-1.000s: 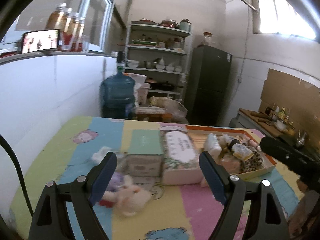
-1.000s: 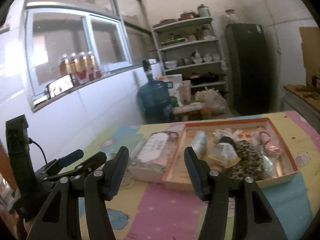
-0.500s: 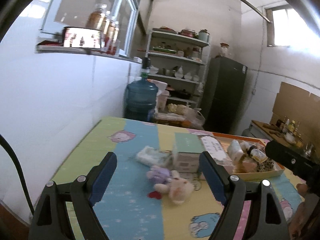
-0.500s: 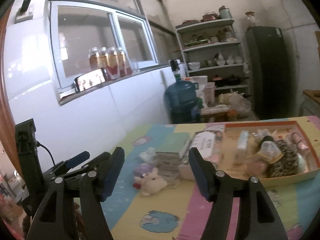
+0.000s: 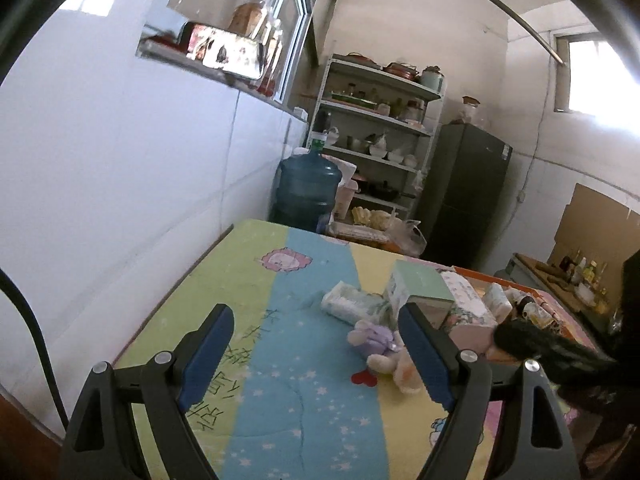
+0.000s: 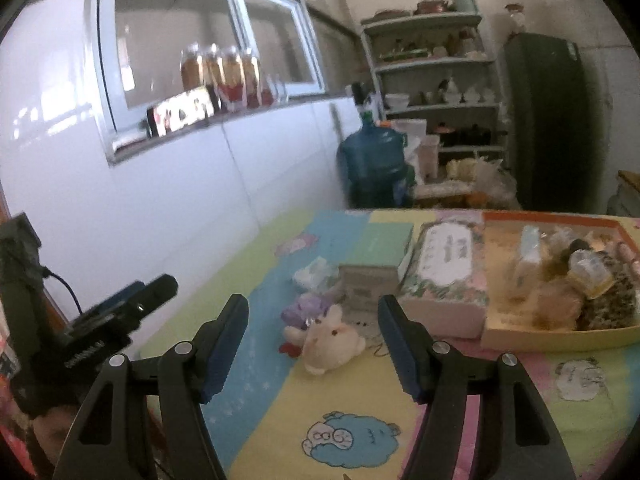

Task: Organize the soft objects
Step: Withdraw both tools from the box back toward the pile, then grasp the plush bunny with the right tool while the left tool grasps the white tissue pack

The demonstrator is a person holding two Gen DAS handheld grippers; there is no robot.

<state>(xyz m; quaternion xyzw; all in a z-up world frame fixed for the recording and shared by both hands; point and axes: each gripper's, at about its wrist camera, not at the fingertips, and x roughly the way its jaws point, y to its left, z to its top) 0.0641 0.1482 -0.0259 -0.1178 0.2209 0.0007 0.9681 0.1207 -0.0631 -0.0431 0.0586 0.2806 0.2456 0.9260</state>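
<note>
A cream plush bunny (image 6: 328, 340) lies on the cartoon-print table cover, touching a small purple plush (image 6: 306, 306); both show in the left wrist view, bunny (image 5: 394, 364), purple plush (image 5: 372, 336). A white tissue pack (image 5: 348, 300) lies behind them. An orange tray (image 6: 560, 338) at right holds several soft items, among them a leopard-print one (image 6: 612, 304). My left gripper (image 5: 316, 356) is open and empty, left of the plush toys. My right gripper (image 6: 314, 348) is open and empty, held above the table just short of the bunny.
A green-lidded box (image 6: 378, 260) and a floral tissue box (image 6: 448, 276) stand between the plush toys and the tray. A white wall runs along the table's left edge. A blue water jug (image 5: 308, 192), shelves (image 5: 376, 136) and a dark fridge (image 5: 468, 196) stand beyond the far end.
Both grippers have pulled back and to the left from the tray end. The plush toys and tissue pack have come into fuller view. Both grippers stayed open.
</note>
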